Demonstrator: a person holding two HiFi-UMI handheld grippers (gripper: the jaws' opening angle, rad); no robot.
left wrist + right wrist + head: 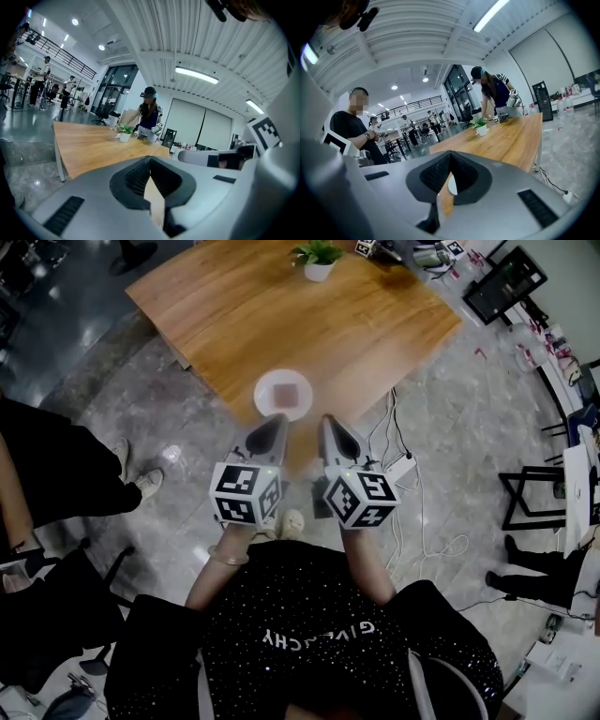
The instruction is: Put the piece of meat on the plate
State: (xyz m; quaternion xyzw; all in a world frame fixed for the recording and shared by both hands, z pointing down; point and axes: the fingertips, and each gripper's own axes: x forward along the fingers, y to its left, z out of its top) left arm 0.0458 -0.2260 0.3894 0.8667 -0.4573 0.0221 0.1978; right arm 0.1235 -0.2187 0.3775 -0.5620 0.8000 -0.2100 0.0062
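Well, the meat sits on the plate, centre frame; left gripper and right gripper are clenched and empty, so keep them clear.

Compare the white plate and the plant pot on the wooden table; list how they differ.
The plate is flat and wide and lies at the near corner of the table; the plant pot stands upright at the far edge. The plate bears a reddish piece of meat; the plant pot holds green leaves. Both are white and rest on the table.
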